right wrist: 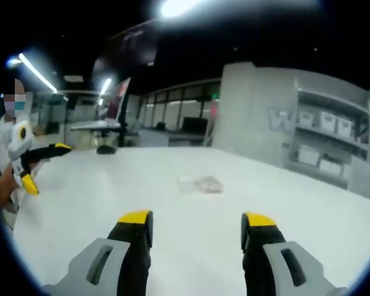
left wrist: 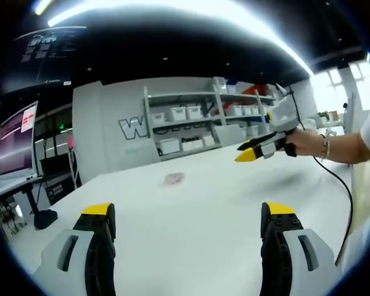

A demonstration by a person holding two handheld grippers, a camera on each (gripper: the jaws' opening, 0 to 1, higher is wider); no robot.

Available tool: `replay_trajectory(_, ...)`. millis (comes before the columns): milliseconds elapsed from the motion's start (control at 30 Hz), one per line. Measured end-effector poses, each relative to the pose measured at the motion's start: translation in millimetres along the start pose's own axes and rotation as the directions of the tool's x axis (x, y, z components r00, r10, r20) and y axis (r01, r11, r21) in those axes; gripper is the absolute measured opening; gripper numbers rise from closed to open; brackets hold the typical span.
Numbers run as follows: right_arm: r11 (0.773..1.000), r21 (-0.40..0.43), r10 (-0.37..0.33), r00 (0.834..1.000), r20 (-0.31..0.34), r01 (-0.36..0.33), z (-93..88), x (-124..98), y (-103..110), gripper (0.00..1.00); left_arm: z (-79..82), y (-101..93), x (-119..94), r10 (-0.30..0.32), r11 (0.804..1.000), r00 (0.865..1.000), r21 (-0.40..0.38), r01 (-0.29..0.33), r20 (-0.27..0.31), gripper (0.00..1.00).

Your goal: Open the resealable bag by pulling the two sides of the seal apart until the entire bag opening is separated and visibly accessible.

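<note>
Both grippers — left gripper [left wrist: 188,219] and right gripper [right wrist: 196,225] — stand wide and empty. The resealable bag [left wrist: 174,178] lies flat on the white table [left wrist: 222,259] at twelve o'clock, well apart. Risk: thin film slipping, jaws pinching both seal sides together.

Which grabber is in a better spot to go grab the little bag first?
Probably right. In the right gripper view the resealable bag lies straight ahead of the right gripper, looking larger. In the left gripper view the bag looks farther from the left gripper. Both are open.
</note>
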State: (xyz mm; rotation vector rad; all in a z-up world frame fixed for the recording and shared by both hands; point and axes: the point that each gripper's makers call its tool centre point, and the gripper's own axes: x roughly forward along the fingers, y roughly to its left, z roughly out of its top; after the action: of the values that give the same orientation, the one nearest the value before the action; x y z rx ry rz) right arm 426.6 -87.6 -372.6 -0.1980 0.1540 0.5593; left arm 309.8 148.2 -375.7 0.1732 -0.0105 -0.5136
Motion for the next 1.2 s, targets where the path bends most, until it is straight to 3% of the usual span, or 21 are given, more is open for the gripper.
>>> replay_trajectory(800,1.0,-0.022,0.016,1.0,-0.023,-0.017,-0.3,18,5,0.55,-5.9,1.6,1,-0.009,1.0,1.0,-0.024,0.008,-0.023,0.96)
replay_trajectory(1200,0.999,-0.014,0.03,0.999,-0.043,-0.03,-11.1,31,4,0.54,-12.2,5.0,7,-0.011,0.999,0.999,-0.036,0.01,-0.034,0.96)
